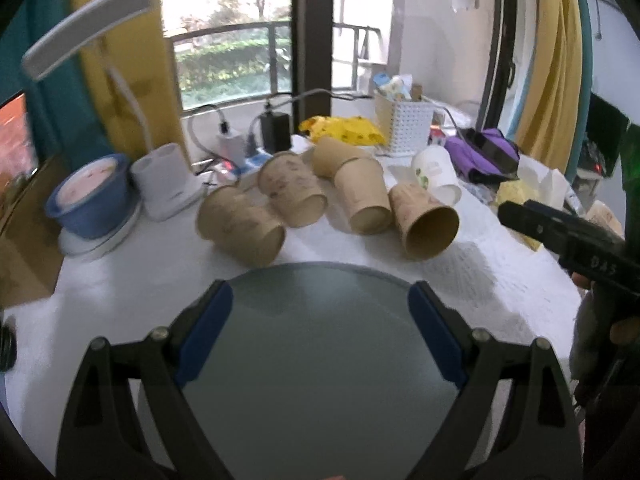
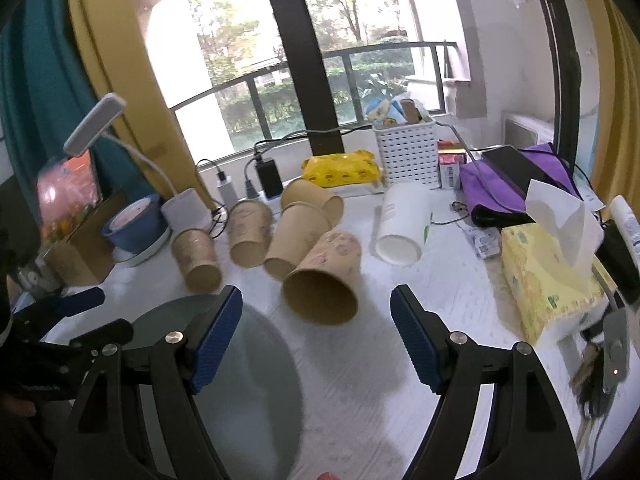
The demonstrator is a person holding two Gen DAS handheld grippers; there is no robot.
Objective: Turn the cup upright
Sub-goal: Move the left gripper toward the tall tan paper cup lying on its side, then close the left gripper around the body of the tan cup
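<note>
Blue-padded jaws of the right gripper (image 2: 316, 336) stand wide apart and hold nothing; between them, just ahead, lies the nearest cup (image 2: 324, 280), on its side with its mouth towards the camera. The left gripper (image 1: 320, 334) is likewise spread and empty, poised over a grey disc (image 1: 320, 360) on the white table (image 1: 120, 280), touching no cup.

Beyond the near cup lie four more brown cups (image 2: 248, 234) on their sides, crowded and partly touching, and a white cup (image 2: 402, 224) apart to the right. Further back are a tissue pack (image 2: 548, 272), a basket (image 2: 406, 154), a yellow bag (image 2: 340, 168), a lamp (image 2: 96, 128) and a blue bowl (image 2: 134, 228).

Risks, as I judge them: paper walls are thin, so a hard pinch may crush the cup; being round, it may roll off if a pad nudges it before both close; and it rests against a neighbour, so lifting could disturb the row. Gripping too near the rim may let it slip while turning
</note>
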